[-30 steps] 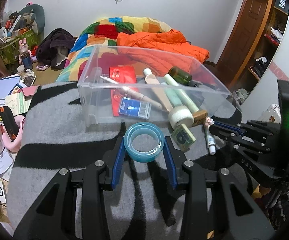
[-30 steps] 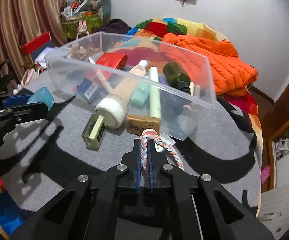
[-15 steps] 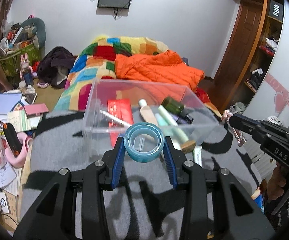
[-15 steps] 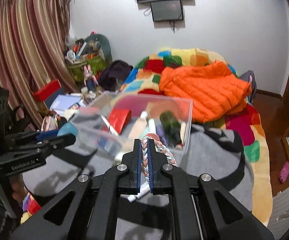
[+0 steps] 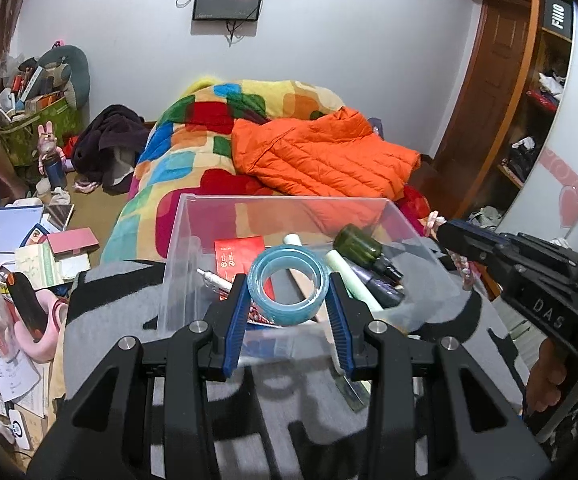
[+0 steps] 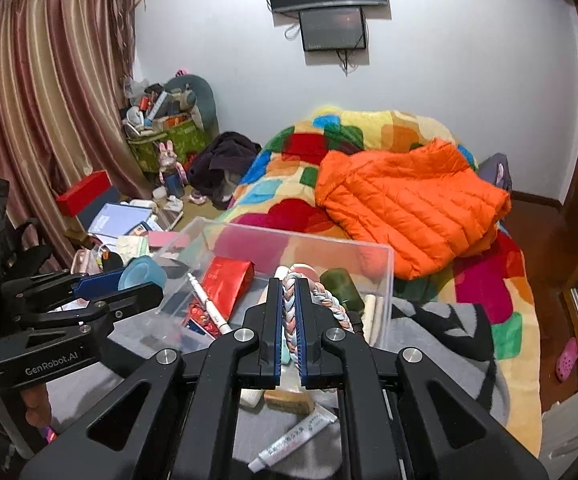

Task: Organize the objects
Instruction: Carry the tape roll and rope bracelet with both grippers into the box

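The work surface is covered by a grey cloth [image 5: 101, 304] with a short fuzzy nap and broad black curved markings. Beyond it lies a bed under a patchwork blanket [image 6: 369, 128] of bright colour blocks, with a quilted orange jacket [image 5: 321, 160] spread on top. A white wall carries a dark screen [image 6: 333, 34]. Striped curtains [image 6: 41, 112] hang at the left, and books and boxes litter the floor there.

A clear rigid plastic bin [image 5: 193, 248], rectangular with straight walls, stands on the cloth. Inside lie a red glossy packet [image 6: 227, 284], a dark green glass bottle [image 5: 357, 244] on its side, a white pen [image 6: 209, 304] and pale cylindrical tubes.

The left gripper [image 5: 289, 300] clamps a roll of translucent blue tape [image 5: 287, 290] between its blue ribbed pads, the ring held upright above the near wall of the bin. The right gripper [image 6: 289, 312] is closed on a braided cord [image 6: 289, 300] of pink, white and pale blue strands, held above the near right part of the bin; the cord's loose end trails to the right.

On the cloth, nearer than the bin, lie a white squeeze tube [image 6: 293, 436] and what appears to be a wooden block [image 6: 289, 400], partly hidden by the gripper.
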Action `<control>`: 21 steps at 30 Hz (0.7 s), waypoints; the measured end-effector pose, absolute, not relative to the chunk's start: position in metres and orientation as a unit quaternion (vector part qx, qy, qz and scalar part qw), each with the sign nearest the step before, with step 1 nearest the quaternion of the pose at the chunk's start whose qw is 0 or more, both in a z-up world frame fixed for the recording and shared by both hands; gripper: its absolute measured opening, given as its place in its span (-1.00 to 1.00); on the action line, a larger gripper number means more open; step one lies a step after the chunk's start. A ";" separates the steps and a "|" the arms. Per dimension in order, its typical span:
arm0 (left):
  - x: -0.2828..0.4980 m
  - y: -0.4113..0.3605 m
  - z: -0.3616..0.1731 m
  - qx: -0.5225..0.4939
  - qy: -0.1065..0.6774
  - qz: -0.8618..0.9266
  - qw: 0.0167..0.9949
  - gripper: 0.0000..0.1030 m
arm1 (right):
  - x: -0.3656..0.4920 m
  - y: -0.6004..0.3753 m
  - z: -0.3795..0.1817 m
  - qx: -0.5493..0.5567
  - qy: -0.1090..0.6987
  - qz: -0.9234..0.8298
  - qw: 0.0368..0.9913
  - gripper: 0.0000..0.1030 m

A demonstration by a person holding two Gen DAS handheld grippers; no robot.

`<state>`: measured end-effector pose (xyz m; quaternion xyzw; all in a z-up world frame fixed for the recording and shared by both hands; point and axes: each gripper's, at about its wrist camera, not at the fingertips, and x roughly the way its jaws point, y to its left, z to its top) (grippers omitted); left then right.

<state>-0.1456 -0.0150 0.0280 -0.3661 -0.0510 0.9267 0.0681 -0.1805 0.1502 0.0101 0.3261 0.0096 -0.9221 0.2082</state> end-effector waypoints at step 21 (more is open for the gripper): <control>-0.193 -0.009 -0.019 -0.418 -0.038 0.906 0.057 -0.24 | -0.228 0.125 -0.049 0.407 0.043 -0.891 0.195 -0.79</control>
